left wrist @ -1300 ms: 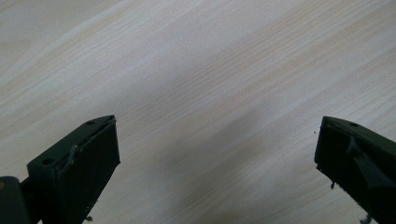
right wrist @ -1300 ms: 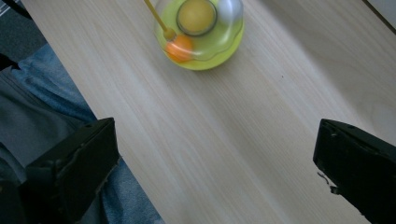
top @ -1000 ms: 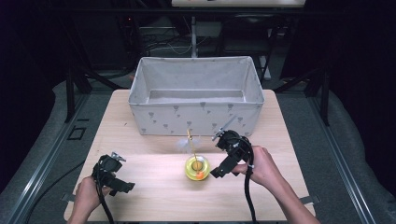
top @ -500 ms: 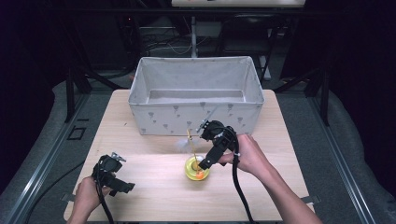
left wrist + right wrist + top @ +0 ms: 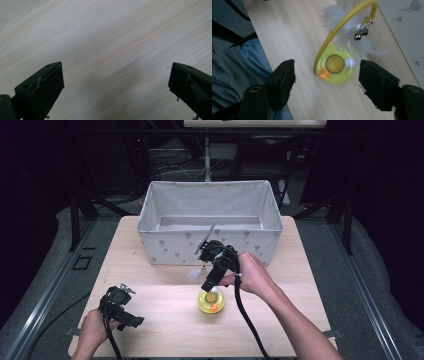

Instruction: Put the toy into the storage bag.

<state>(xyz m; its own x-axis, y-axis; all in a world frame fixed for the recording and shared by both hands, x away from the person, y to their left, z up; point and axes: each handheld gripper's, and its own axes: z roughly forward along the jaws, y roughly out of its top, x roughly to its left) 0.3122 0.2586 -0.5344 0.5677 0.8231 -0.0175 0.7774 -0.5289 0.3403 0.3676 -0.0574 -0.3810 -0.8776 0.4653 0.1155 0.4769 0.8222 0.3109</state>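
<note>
Yellow-green round toy [image 5: 211, 301] sitting on the wooden table [image 5: 165, 330], a bit in front of the grey fabric bin [image 5: 210, 222]. Yellow wire arc [image 5: 342, 27] rising off it with white feathers [image 5: 352, 32] and a little bell [image 5: 361, 31] dangling. Right gripper [image 5: 209, 284] hovering right over the toy, jaws spread wide either side, not touching. Left gripper [image 5: 131, 321] parked low at the near left, jaws wide open too, just bare wood between them.
</note>
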